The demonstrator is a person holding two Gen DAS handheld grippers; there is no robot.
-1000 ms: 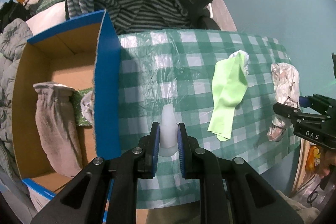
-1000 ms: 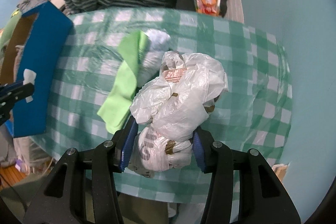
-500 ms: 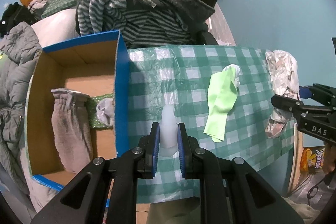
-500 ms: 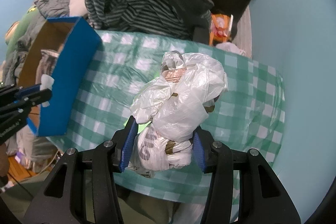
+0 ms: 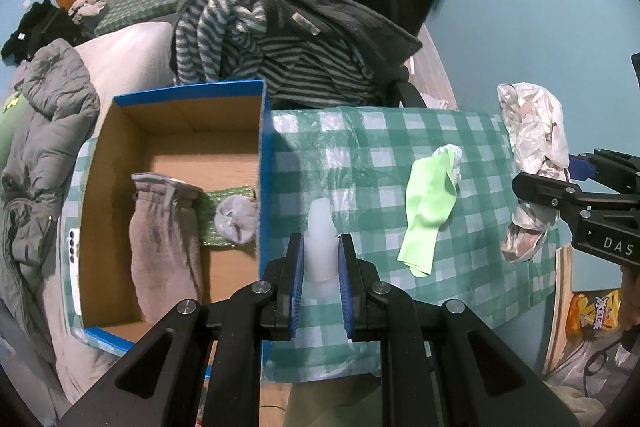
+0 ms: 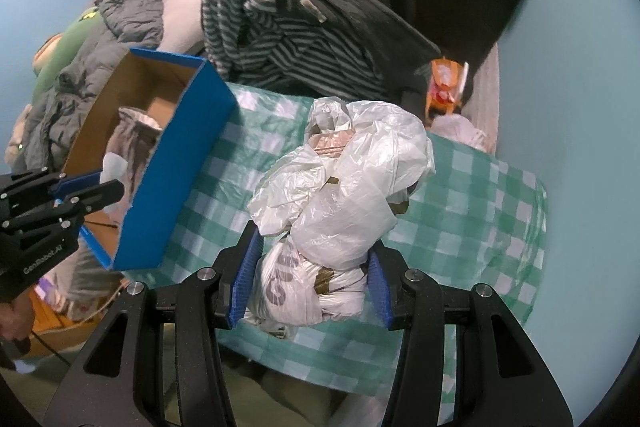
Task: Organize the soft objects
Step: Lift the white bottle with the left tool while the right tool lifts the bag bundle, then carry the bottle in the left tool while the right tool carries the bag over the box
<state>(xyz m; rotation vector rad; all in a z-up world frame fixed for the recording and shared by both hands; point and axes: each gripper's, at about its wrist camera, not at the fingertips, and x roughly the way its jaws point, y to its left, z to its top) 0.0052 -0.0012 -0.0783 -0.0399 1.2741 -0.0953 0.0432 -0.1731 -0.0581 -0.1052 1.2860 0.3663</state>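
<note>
My left gripper (image 5: 321, 259) is shut on a small translucent white soft piece (image 5: 320, 227), held above the green-checked table (image 5: 360, 147) just right of the blue-walled cardboard box (image 5: 262, 163). The box holds a grey-brown pouch (image 5: 164, 227), a green patterned item (image 5: 212, 211) and a grey sock ball (image 5: 236, 219). My right gripper (image 6: 312, 267) is shut on a crumpled white plastic bag (image 6: 352, 187), raised over the table's right side; the bag also shows in the left wrist view (image 5: 532, 147). A lime green cloth (image 5: 428, 211) lies flat on the table.
A chair draped with a dark fleece and striped top (image 5: 288, 39) stands behind the table. A grey padded jacket (image 5: 40, 155) lies left of the box. A teal wall (image 5: 520, 7) is at the right. A snack packet (image 5: 592, 311) sits low at right.
Both grippers have risen and pulled back, each with its load; the table and box look smaller and more of the room shows. The bag now hangs clear above the table.
</note>
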